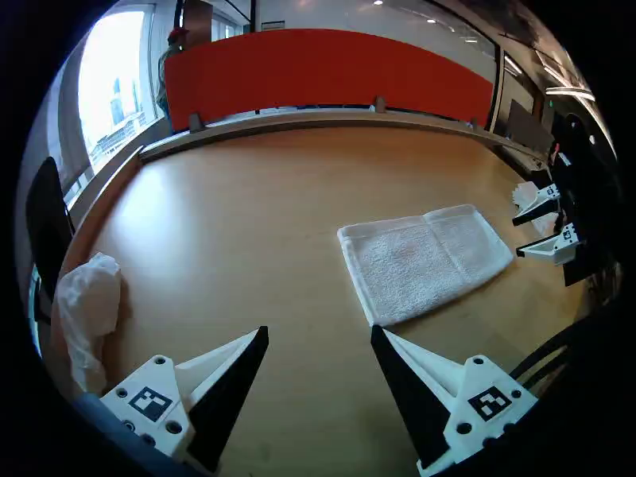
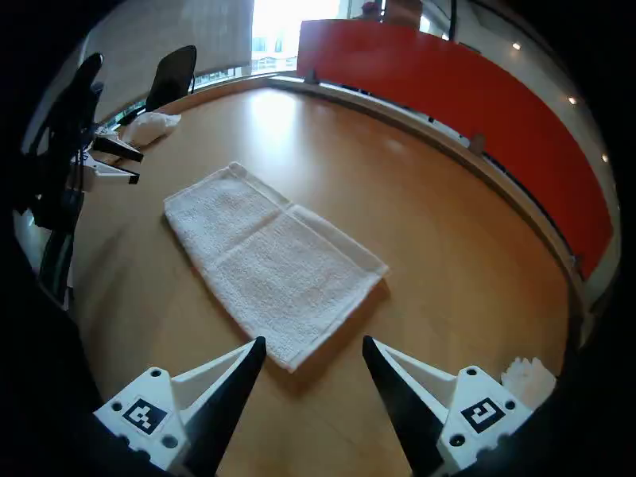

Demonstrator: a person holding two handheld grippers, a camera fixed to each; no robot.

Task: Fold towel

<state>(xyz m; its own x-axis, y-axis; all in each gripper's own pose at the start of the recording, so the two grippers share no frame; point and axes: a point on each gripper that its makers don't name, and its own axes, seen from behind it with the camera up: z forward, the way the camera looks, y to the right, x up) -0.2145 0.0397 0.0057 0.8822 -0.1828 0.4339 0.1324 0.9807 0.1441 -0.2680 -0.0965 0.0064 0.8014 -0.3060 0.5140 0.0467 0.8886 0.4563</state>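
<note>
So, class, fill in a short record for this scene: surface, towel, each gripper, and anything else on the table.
surface: wooden table, red divider along its far edge
towel: white towel, flat on the table, not gripped
left gripper: open, empty, towel ahead to its right
right gripper: open, empty, towel corner just ahead
other: crumpled white bundle near the table edge

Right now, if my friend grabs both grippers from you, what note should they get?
Left gripper: jaws open, empty, over the table, towel ahead to its right.
Right gripper: jaws open, empty, aimed at the towel's near corner.
Towel: flat on the table between both grippers.
Done: nothing gripped; whether it's folded already is unclear.
Left: grip an edge, fold it over.
</note>
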